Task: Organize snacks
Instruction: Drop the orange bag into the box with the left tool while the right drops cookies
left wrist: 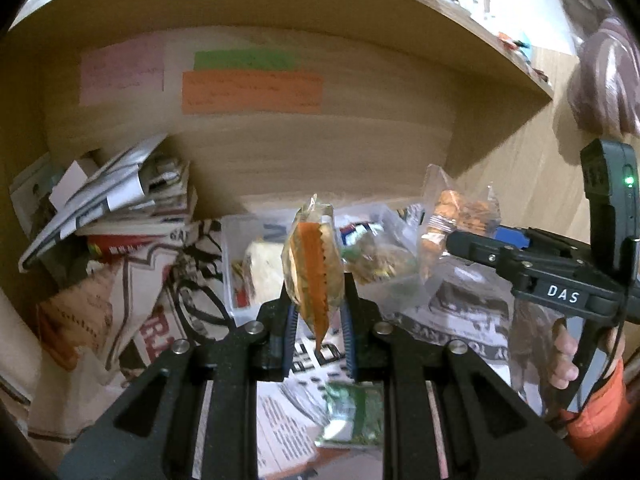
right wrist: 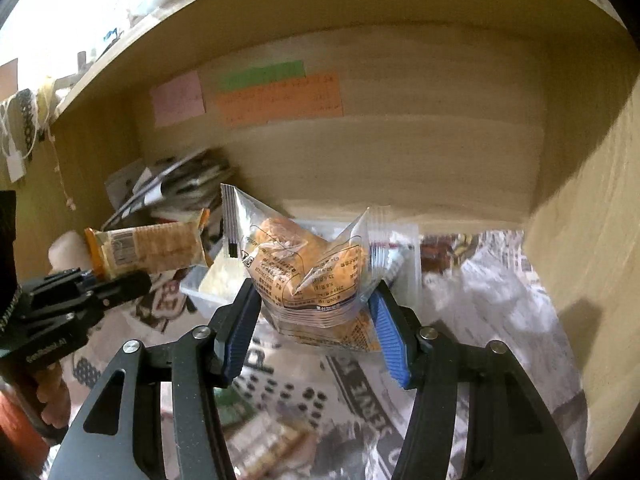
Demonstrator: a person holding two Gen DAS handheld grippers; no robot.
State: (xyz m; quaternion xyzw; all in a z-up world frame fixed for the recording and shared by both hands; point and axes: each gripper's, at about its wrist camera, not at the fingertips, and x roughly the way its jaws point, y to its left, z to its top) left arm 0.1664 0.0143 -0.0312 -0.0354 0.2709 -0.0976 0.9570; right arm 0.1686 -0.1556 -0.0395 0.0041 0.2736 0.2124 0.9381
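A: Snacks held in both grippers, above a desk lined with newspaper (right wrist: 460,304) inside a wooden alcove. What is in each?

B: The left gripper (left wrist: 318,320) has its blue-padded fingers (left wrist: 291,324) closed tight on a slim, clear-wrapped cracker pack with an orange serrated seam (left wrist: 314,272); the pack stands upright and clear of the desk. The right gripper (right wrist: 316,320) is clamped on a puffy clear plastic packet of golden-brown biscuit printed with black text (right wrist: 308,272), its blue pads (right wrist: 386,332) pressing the packet's sides, also lifted off the paper.

A: Where would these go?

B: Just behind both packs sits a clear plastic storage box (left wrist: 236,248), already holding several wrapped items. A green foil sachet (left wrist: 352,412) lies loose on the newspaper below the left gripper.

A: Which step does that suggest?

B: Judging by the task, this is the carrying step: both snacks picked up, not yet placed.

A: What does the next move need?

B: Probably bringing each pack over the box opening one at a time, so the two grippers do not crowd each other, then opening the fingers low enough that the pack drops inside rather than on the rim. The stack of papers and booklets (left wrist: 120,200) on the left should be avoided.
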